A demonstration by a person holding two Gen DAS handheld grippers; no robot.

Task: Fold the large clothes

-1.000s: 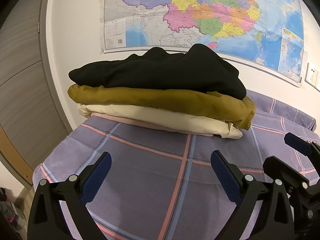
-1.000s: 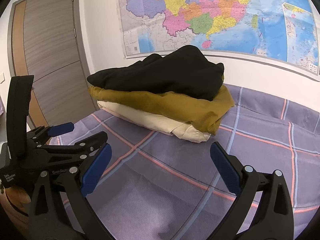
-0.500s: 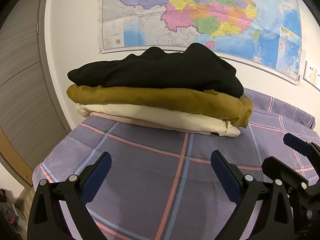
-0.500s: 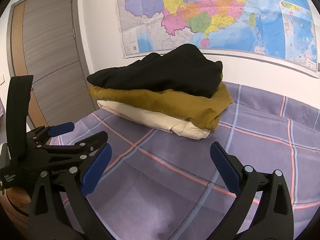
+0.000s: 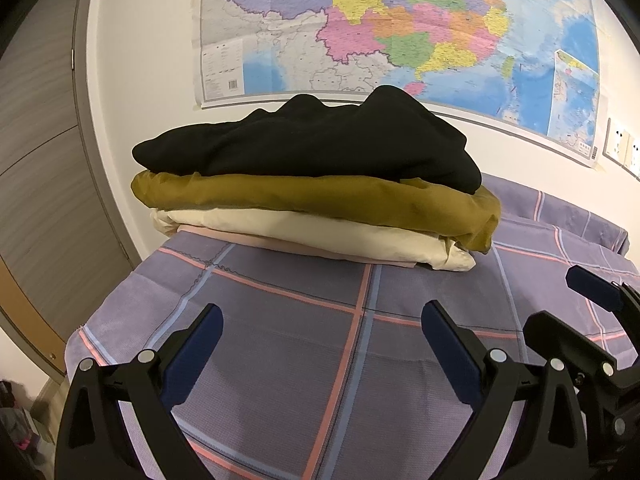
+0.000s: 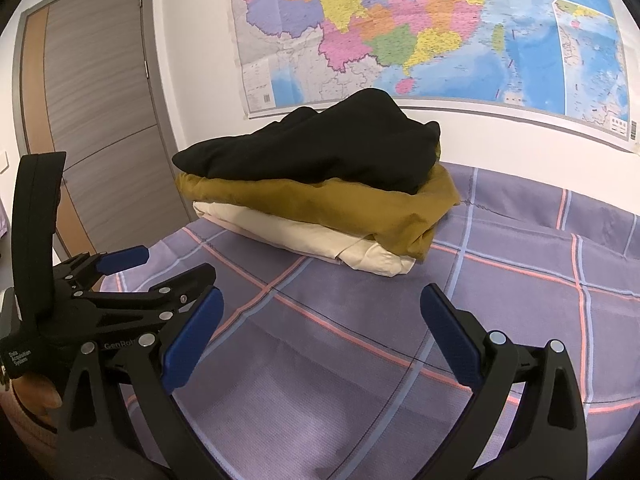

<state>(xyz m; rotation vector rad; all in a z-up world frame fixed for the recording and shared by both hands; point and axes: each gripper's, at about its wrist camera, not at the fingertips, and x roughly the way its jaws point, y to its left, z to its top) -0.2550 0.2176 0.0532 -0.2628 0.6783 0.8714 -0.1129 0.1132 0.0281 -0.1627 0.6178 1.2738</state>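
Observation:
A stack of folded clothes lies on the purple checked bedsheet (image 5: 280,344) by the wall: a black garment (image 5: 312,144) on top, an olive one (image 5: 320,200) under it, a cream one (image 5: 320,236) below, with a thin pink layer at the bottom. The stack also shows in the right wrist view (image 6: 320,184). My left gripper (image 5: 320,336) is open and empty, a short way in front of the stack. My right gripper (image 6: 320,320) is open and empty, to the right of the left gripper, which shows there (image 6: 156,272).
A large coloured map (image 5: 400,28) hangs on the white wall behind the stack. A grey door (image 6: 96,112) stands to the left. The bed's left edge (image 5: 80,332) drops off near the left gripper. Wall sockets (image 5: 620,148) sit at the far right.
Both grippers have drawn back and lifted slightly, so the stack sits a little higher and farther in both views. Both stay open.

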